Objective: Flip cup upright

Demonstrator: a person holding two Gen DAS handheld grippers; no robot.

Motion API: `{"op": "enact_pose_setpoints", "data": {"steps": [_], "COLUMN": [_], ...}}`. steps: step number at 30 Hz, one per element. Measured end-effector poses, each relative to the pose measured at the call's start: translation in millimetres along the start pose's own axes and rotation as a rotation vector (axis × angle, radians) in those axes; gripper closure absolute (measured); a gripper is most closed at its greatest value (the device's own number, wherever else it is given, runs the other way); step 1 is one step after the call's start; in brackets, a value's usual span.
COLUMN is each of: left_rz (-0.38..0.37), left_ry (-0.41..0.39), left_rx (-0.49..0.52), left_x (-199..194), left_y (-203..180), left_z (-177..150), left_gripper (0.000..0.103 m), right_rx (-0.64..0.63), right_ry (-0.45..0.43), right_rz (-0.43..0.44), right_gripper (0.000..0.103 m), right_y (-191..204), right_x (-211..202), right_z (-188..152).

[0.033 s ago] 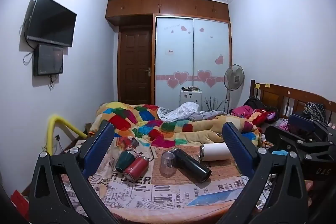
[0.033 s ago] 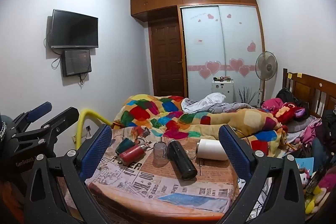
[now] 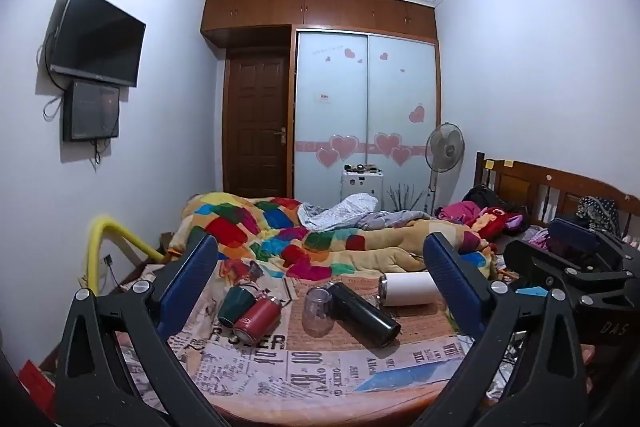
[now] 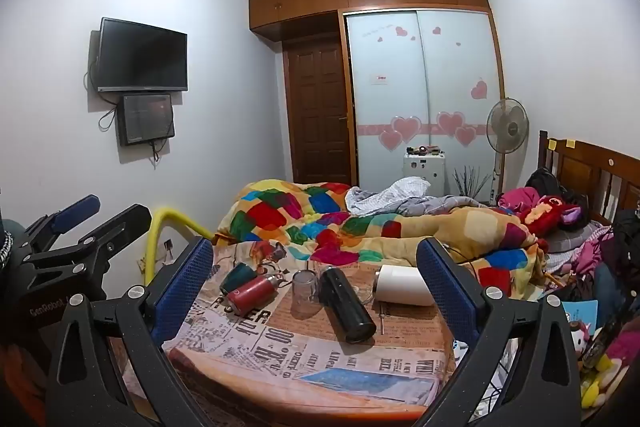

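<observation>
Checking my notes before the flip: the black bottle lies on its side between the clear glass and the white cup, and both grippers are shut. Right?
Not quite. The black bottle does lie between the clear glass and the white cup, but both wrist views show the left gripper and right gripper wide open.

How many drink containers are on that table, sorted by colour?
Green cup: 1
Red bottle: 1
Clear glass: 1
Black flask: 1
White flask: 1
Total: 5

A home bedroom is shown: a rumpled multicoloured patchwork quilt [image 3: 304, 239] at centre, a heart-stickered frosted sliding wardrobe [image 3: 366, 115] behind.
</observation>
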State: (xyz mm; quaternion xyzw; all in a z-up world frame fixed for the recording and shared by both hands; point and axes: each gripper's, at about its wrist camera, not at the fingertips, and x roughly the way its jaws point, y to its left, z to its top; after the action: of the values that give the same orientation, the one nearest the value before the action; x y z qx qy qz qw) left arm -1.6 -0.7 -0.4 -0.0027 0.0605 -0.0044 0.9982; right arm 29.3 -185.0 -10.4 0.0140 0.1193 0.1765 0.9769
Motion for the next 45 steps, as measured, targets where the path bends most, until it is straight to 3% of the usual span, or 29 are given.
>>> {"op": "enact_pose_setpoints", "data": {"steps": [7,45], "left_rz": [-0.007,-0.021], "left_ry": [0.033,0.031], "left_rx": [-0.036,-0.041], "left_x": [3,13], "left_y": [7,13], "left_z": [2,-6], "left_gripper": [0.0,0.0], "right_rx": [0.005,-0.012], "right_ry": [-0.008,0.005], "right_rz": [0.003,0.001], "right_gripper": [0.001,0.001], "right_y": [-1,6], "right_x": [-2,2], "right_z": [1,0]}}
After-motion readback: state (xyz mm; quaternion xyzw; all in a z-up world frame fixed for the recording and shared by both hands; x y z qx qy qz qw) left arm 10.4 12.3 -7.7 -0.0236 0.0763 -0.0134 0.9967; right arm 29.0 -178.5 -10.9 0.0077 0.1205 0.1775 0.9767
